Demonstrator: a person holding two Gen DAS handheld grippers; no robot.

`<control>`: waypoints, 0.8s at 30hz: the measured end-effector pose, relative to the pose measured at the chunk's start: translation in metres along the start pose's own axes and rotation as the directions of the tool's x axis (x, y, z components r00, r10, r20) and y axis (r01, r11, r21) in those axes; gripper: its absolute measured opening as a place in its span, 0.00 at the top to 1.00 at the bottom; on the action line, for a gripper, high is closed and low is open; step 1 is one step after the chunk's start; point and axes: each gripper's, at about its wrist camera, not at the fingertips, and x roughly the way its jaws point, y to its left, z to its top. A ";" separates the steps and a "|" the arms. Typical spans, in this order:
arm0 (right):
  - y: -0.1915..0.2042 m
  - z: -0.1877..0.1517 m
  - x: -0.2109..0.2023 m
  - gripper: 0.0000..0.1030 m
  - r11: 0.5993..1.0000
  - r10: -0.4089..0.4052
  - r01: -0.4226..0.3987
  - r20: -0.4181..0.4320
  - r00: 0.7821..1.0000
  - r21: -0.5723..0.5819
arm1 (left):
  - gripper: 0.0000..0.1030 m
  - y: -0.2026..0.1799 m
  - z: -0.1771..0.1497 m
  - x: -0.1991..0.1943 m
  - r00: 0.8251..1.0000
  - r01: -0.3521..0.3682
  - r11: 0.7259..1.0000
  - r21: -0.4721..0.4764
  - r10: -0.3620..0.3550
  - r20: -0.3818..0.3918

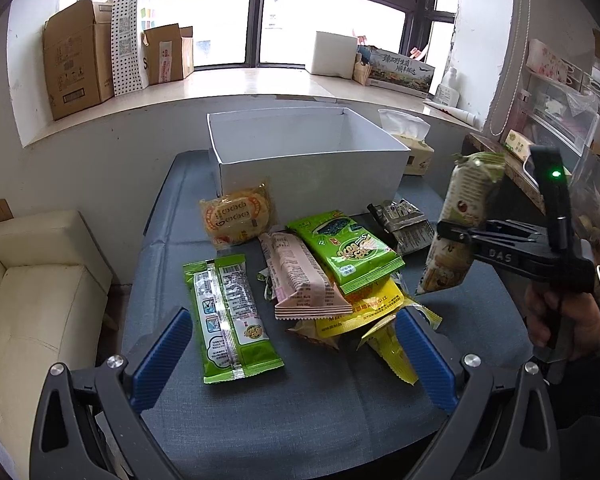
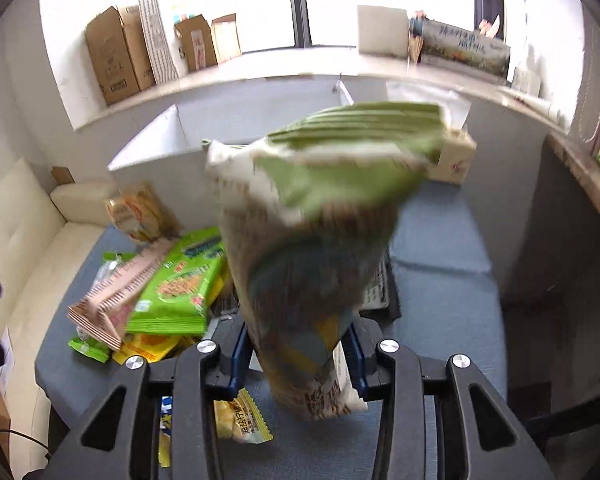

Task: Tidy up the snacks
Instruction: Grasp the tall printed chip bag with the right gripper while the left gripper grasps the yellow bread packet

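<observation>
We have the right gripper [image 2: 300, 354] closed on the lower half of a light, crinkly cream-and-green snack packet [image 1: 462, 220] held upright above the tabletop [image 1: 300, 420], soft and slippery-looking, while the left gripper [image 1: 296, 346] hangs wide open, empty.

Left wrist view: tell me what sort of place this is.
Probably a lived-in home or small office room: a cream leather sofa, a wide stone windowsill stacked with brown cardboard boxes, and a tissue box beside the blue-cushioned surface.
</observation>
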 end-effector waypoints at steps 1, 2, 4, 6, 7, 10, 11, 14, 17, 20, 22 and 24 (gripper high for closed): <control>0.000 0.002 -0.008 0.59 1.000 -0.013 0.013 0.021 1.000 -0.003 | 0.00 0.002 0.001 0.001 1.000 -0.002 1.000 -0.006 0.002 0.003; -0.001 0.004 -0.013 0.59 1.000 -0.020 0.020 0.037 0.999 -0.002 | 0.00 0.003 0.002 0.002 1.000 -0.004 1.000 -0.010 0.004 0.004; -0.003 0.007 -0.026 0.59 1.000 -0.017 0.016 0.070 0.997 0.012 | 0.00 0.006 0.005 0.005 1.000 -0.014 1.000 -0.016 0.015 0.011; -0.005 0.005 -0.041 0.59 0.999 0.001 -0.004 0.104 0.995 0.034 | 0.00 0.010 0.011 0.013 0.999 -0.035 0.999 -0.020 0.035 0.014; -0.003 0.005 -0.049 0.59 0.999 0.005 -0.009 0.120 0.993 0.040 | 0.00 0.013 0.015 0.018 0.999 -0.042 0.999 -0.026 0.042 0.018; 0.001 0.004 -0.063 0.59 0.999 0.002 -0.010 0.166 0.986 0.046 | 0.00 0.022 0.033 0.043 0.998 -0.059 0.996 -0.061 0.060 0.015; 0.002 0.003 -0.068 0.59 0.999 0.007 -0.015 0.178 0.984 0.046 | 0.00 0.026 0.039 0.055 0.998 -0.065 0.995 -0.070 0.066 0.012; 0.003 -0.002 -0.078 0.59 0.999 0.021 -0.030 0.197 0.980 0.045 | 0.00 0.033 0.056 0.094 0.993 -0.117 0.989 -0.096 0.115 -0.019; 0.002 -0.005 -0.081 0.59 0.998 0.023 -0.032 0.188 0.982 0.048 | 0.00 0.036 0.067 0.130 0.983 -0.181 0.980 -0.088 0.177 -0.050; 0.001 -0.007 -0.079 0.59 0.999 0.007 -0.015 0.171 0.985 0.047 | 0.00 0.039 0.073 0.154 0.983 -0.170 0.982 -0.082 0.163 -0.082; 0.000 -0.010 -0.076 0.59 0.999 0.006 -0.014 0.160 0.987 0.049 | 0.00 0.040 0.077 0.163 0.988 -0.138 0.986 -0.092 0.130 -0.088; -0.002 -0.012 -0.073 0.59 0.998 0.012 -0.020 0.150 0.989 0.051 | 0.00 0.042 0.081 0.172 0.984 -0.162 0.982 -0.092 0.154 -0.088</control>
